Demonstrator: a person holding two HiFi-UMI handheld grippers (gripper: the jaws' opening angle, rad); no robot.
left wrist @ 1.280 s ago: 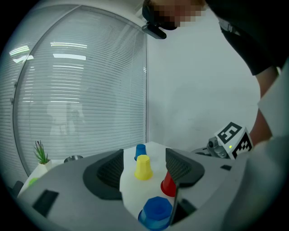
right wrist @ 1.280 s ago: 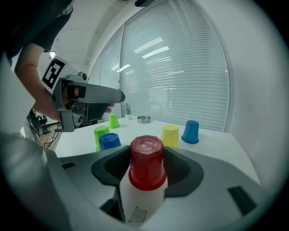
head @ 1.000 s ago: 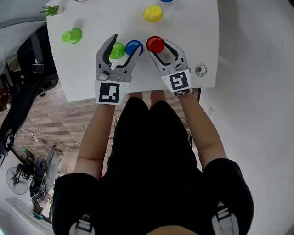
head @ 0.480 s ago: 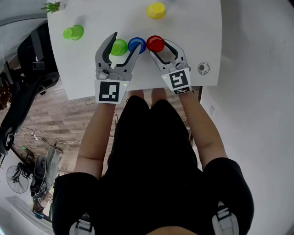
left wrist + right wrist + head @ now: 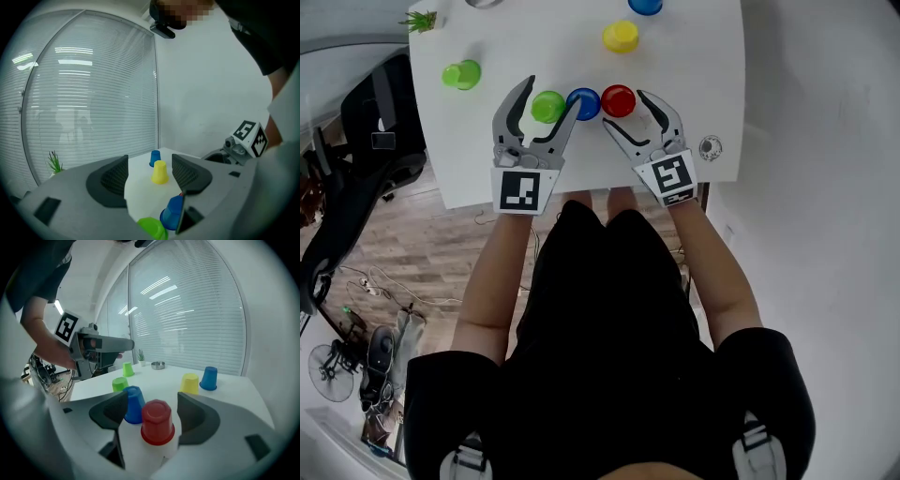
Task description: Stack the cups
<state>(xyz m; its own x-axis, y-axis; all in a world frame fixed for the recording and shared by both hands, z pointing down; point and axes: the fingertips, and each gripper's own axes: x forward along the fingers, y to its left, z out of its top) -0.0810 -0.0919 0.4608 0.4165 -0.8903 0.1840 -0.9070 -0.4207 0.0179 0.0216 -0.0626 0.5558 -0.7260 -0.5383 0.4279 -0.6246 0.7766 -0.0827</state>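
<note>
**Bench (image 5: 712, 56), white.** Six upturned cups on it.

**Near row, head view.** Near green cup (image 5: 548, 106), near blue cup (image 5: 583, 102) and red cup (image 5: 619, 99) stand side by side just ahead of you. Blue touches or almost touches green; red stands just apart from blue.

**Farther back.** Yellow cup (image 5: 621, 37); far blue cup (image 5: 645, 6) at the top edge; far green cup (image 5: 461, 74) alone to the left.

**Left gripper (image 5: 549, 94).** Your fingers are spread wide with nothing gripped. From the head view the near green cup sits in the gap. The left gripper view shows only its top at the bottom edge, with the near blue cup half hidden behind the right-hand finger. That view looks straight through the gap to the yellow cup and the far blue cup behind it.

**Right gripper (image 5: 623, 111).** Fingers apart and holding nothing. Only the right gripper view shows the red cup centred between them with clear space on both sides. The near blue cup is partly masked by the left-hand finger.

**Other items.**
- Small potted plant (image 5: 422, 20) at the far left corner.
- Metal dish (image 5: 158, 364) beside the plant, plain only in the right gripper view.
- Small round object (image 5: 710, 146) near the bench's right front edge, too small to identify.
</note>
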